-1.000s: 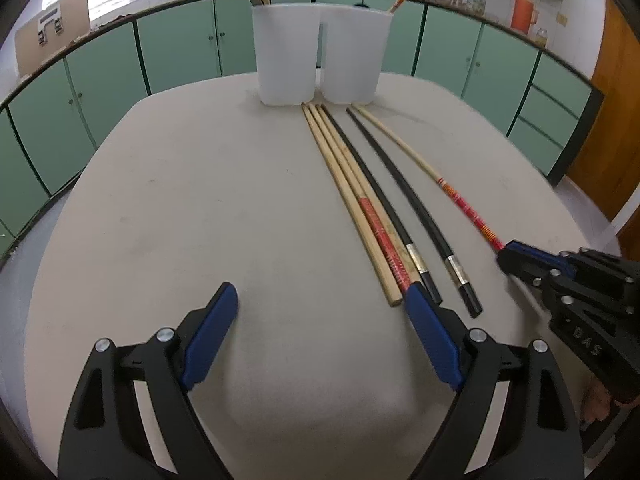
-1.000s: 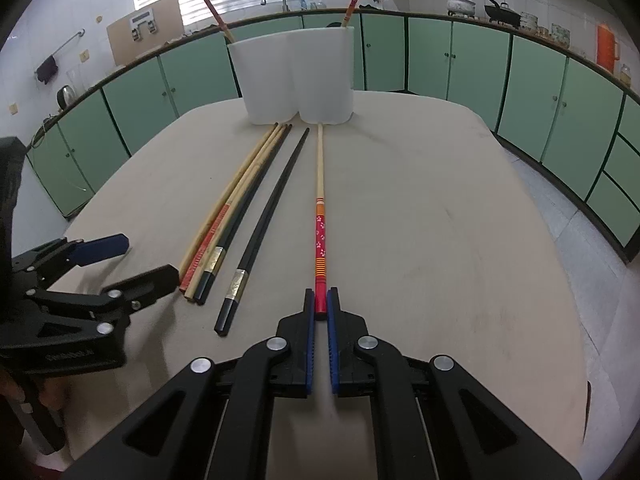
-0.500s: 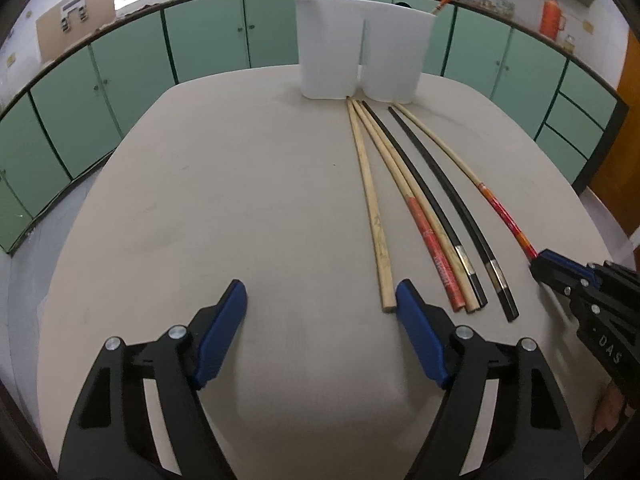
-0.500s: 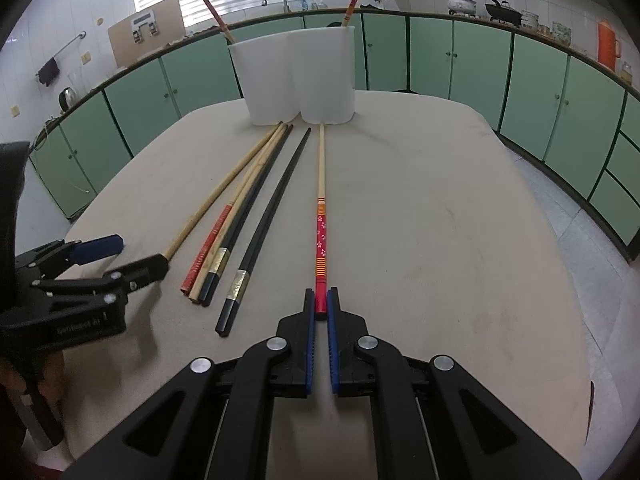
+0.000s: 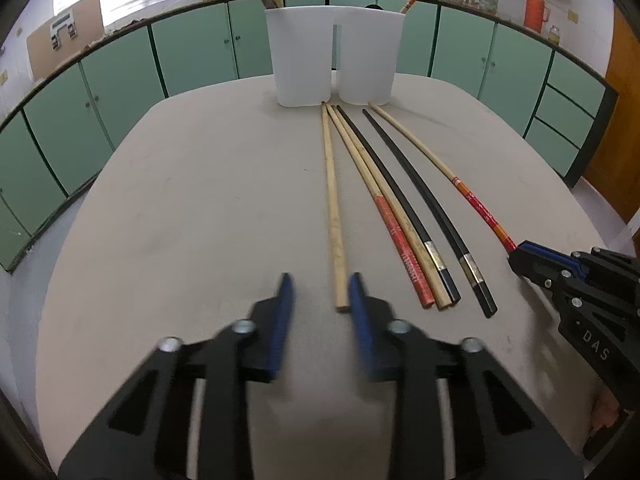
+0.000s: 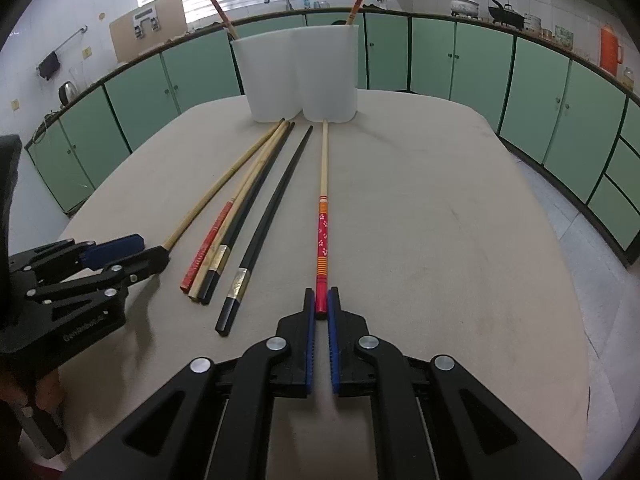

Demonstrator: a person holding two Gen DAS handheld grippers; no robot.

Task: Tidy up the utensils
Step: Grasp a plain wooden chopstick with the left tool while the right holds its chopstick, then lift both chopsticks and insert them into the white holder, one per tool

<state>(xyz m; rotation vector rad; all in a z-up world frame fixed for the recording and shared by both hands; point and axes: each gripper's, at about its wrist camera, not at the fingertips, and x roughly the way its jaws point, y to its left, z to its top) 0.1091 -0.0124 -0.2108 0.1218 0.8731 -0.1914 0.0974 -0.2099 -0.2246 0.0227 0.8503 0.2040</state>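
Observation:
Several chopsticks lie in a fan on the beige table [image 5: 180,220]. The jaws of my left gripper [image 5: 320,278] are closing around the near end of the plain wooden chopstick [image 5: 334,216]. That end lies against the right pad, and a gap remains on the left. My right gripper [image 6: 321,292] is shut on the red end of the red-patterned chopstick [image 6: 322,236], which rests flat on the table. In the left wrist view the right gripper [image 5: 520,250] shows at the right. In the right wrist view the left gripper [image 6: 150,248] shows at the left.
A white two-compartment holder [image 5: 336,52] stands at the far table edge, a chopstick sticking out of each side. Two black chopsticks [image 5: 416,200], a red-ended one [image 5: 400,240] and a tan one lie between my grippers. Green cabinets [image 5: 192,40] ring the room.
My left gripper's jaws have drawn much closer together around the plain chopstick's end. That chopstick has swung left, away from the bundle. My right gripper has not moved.

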